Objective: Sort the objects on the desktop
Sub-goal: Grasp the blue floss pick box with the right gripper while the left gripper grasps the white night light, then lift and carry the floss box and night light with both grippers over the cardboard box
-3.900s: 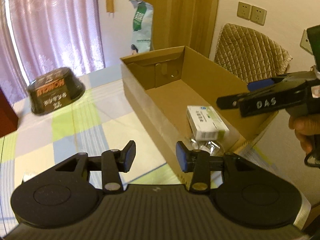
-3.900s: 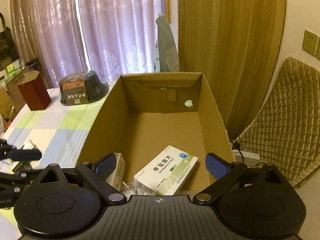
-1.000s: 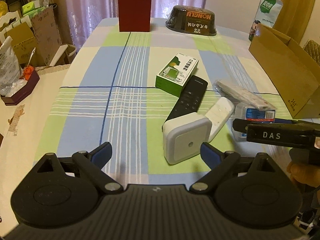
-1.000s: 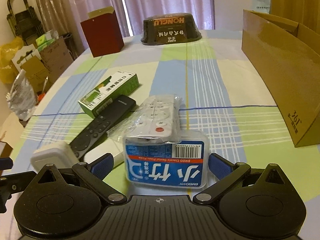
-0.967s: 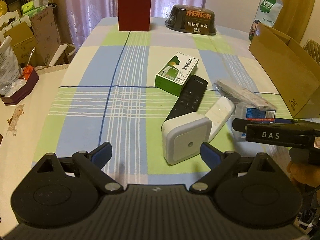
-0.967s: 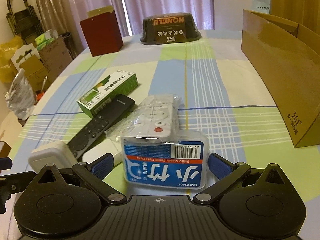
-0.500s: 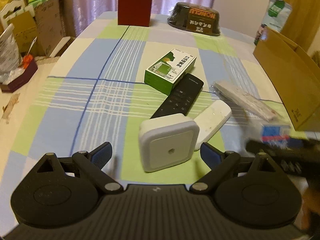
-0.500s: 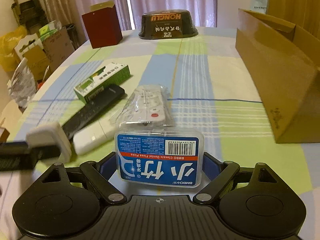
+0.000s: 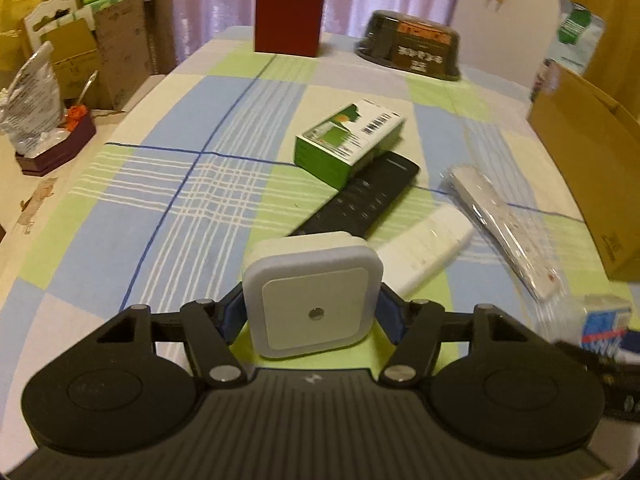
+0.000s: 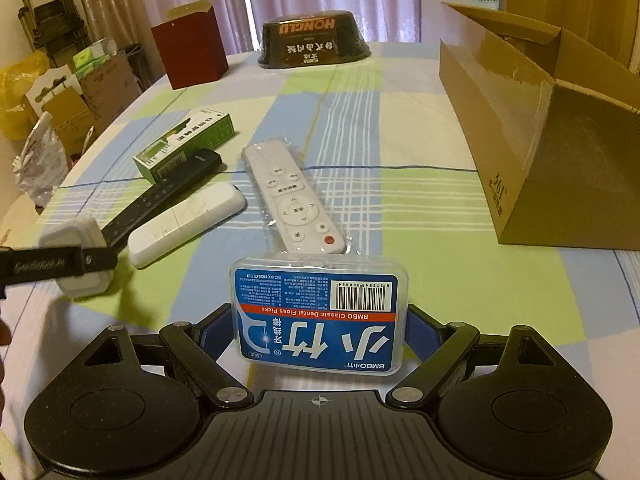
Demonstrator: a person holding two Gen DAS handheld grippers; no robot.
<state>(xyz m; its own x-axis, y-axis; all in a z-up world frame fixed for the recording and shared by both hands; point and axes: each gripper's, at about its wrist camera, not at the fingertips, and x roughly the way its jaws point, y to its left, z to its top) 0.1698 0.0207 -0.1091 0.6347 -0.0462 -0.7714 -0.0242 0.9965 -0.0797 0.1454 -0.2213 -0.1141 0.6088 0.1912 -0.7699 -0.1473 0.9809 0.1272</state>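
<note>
Because both items look bound for the box (image 10: 532, 128), each is pinched by its sides: in the left view the left gripper (image 9: 311, 316) has its jaws closed on the white cube (image 9: 312, 300) above the tabletop (image 9: 168, 200). In the right view the right gripper (image 10: 320, 336) clamps the floss case (image 10: 320, 316), lifted clear of the remote (image 10: 294, 200).

Blue-labelled floss box (image 10: 320, 320), white night light (image 9: 312, 300) — tablecloth (image 10: 400, 160) seemingly blue-green plaid.
</note>
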